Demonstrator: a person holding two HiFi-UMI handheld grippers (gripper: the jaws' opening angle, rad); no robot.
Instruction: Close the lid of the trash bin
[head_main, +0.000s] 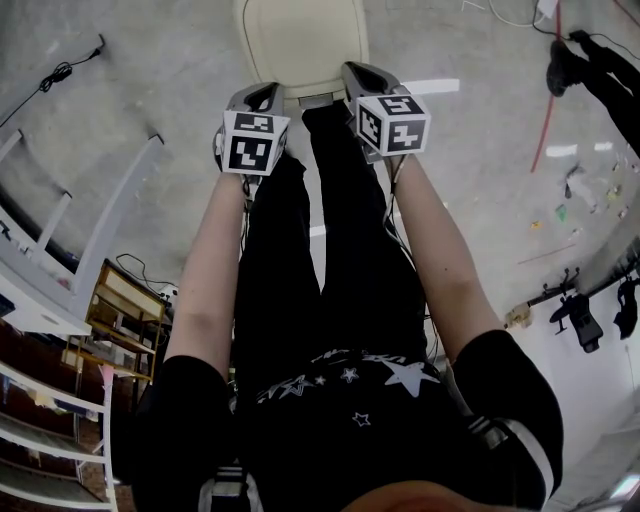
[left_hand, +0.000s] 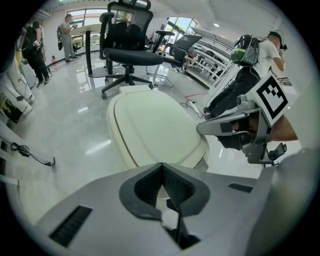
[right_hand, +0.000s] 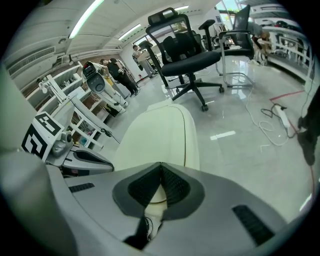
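The cream trash bin (head_main: 301, 40) stands on the grey floor just ahead of both grippers, its lid (left_hand: 155, 131) lying flat on top. In the right gripper view the lid (right_hand: 159, 134) is a smooth, pale, rounded slab. My left gripper (head_main: 266, 92) hovers at the bin's near left edge, shut with nothing held. At the near right edge my right gripper (head_main: 362, 72) is likewise shut and empty. I cannot tell whether either tip touches the bin. Each gripper shows in the other's view: the right gripper (left_hand: 231, 126) and the left gripper (right_hand: 76, 158).
A black office chair (left_hand: 130, 52) stands behind the bin. Cables lie on the floor, one black (head_main: 55, 75) and one red (head_main: 548, 110). White shelving (head_main: 60, 250) runs along the left. People stand in the background (left_hand: 34, 47).
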